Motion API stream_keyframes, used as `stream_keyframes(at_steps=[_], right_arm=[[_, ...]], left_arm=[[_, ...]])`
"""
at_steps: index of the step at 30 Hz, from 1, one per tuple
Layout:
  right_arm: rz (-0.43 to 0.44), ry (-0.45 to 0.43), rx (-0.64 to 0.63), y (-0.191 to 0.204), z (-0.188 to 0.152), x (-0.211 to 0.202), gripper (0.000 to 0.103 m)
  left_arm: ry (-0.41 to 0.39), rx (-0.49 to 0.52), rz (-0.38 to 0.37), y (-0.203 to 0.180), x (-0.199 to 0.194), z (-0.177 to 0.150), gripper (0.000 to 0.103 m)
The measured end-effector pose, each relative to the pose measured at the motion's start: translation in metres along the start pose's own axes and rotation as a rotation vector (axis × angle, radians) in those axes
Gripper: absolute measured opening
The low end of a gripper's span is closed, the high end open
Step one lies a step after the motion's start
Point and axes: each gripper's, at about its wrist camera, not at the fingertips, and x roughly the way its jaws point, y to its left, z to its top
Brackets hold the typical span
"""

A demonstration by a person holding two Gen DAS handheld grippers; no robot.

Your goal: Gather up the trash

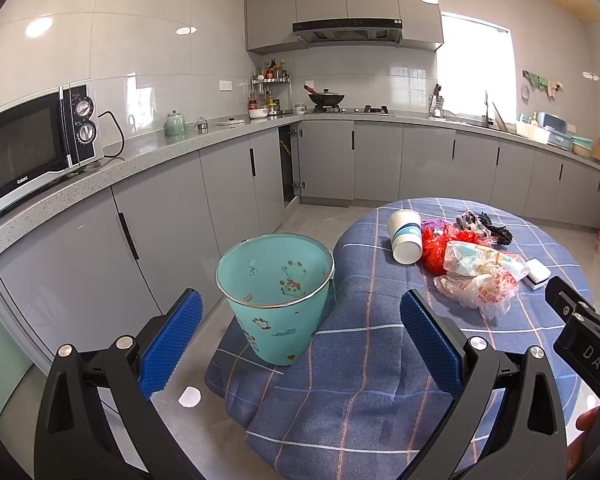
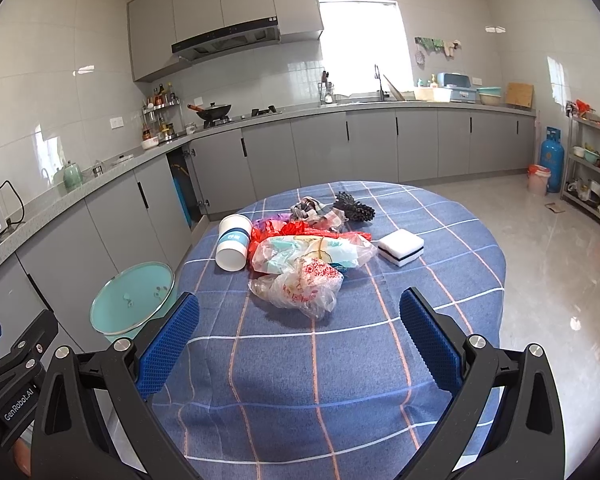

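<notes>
Both grippers, left gripper (image 1: 300,336) and right gripper (image 2: 299,334), spread wide, holding nothing. Nearest clear plastic bag (image 2: 300,286) looks light, limp, slippery; pinch its bunched middle, then teal bin (image 2: 134,304) at left.

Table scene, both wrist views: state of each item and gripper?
Left gripper: open, empty.
Right gripper: open, empty.
Teal bin: upright on floor, looks empty.
Paper cup: on its side.
Plastic bags: crumpled pile.
Sponge: flat on table.
Corner cabinet door: open.
</notes>
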Motion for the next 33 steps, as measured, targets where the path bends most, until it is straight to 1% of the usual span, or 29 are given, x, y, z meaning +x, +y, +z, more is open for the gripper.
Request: stream_keyframes(at_steps=[9,12,17,20,22,25,28,30,31,32,33], right_arm=[[0.013,0.013,-0.017,0.001,0.001,0.011,0.099],[0.017,0.031,-0.02,-0.001,0.0,0.02,0.099],[0.011,0.062,-0.029,-0.01,-0.002,0.041,0.099],[0.005,0.058,-0.02,-0.026,-0.002,0.058,0.099],[-0.013,0.052,-0.013,-0.036,-0.003,0.063,0.099],[-0.016,0.069,0.021,-0.051,0.0,0.082,0.098],[-0.028,0.076,-0.014,-0.053,-0.003,0.096,0.097],[-0.004,0.095,-0.017,-0.055,-0.008,0.103,0.092],[0.023,0.105,-0.015,-0.054,-0.01,0.107,0.084],[0.055,0.123,-0.017,-0.052,-0.01,0.113,0.081],[0.067,0.132,-0.02,-0.051,-0.01,0.117,0.081]], left_arm=[[0.013,0.003,-0.006,0.002,0.008,-0.002,0.097],[0.024,0.006,-0.012,-0.002,0.015,-0.006,0.097],[0.017,0.006,-0.017,-0.006,0.028,-0.011,0.097],[0.059,-0.017,-0.059,-0.006,0.045,-0.014,0.097],[0.091,-0.033,-0.073,-0.006,0.06,-0.016,0.097],[0.132,-0.017,-0.103,-0.009,0.081,-0.02,0.097],[0.152,-0.001,-0.115,-0.011,0.098,-0.025,0.097],[0.168,-0.001,-0.126,-0.014,0.107,-0.029,0.097],[0.182,-0.004,-0.137,-0.015,0.114,-0.031,0.097],[0.189,-0.004,-0.141,-0.016,0.118,-0.032,0.097],[0.191,-0.001,-0.145,-0.017,0.121,-0.033,0.097]])
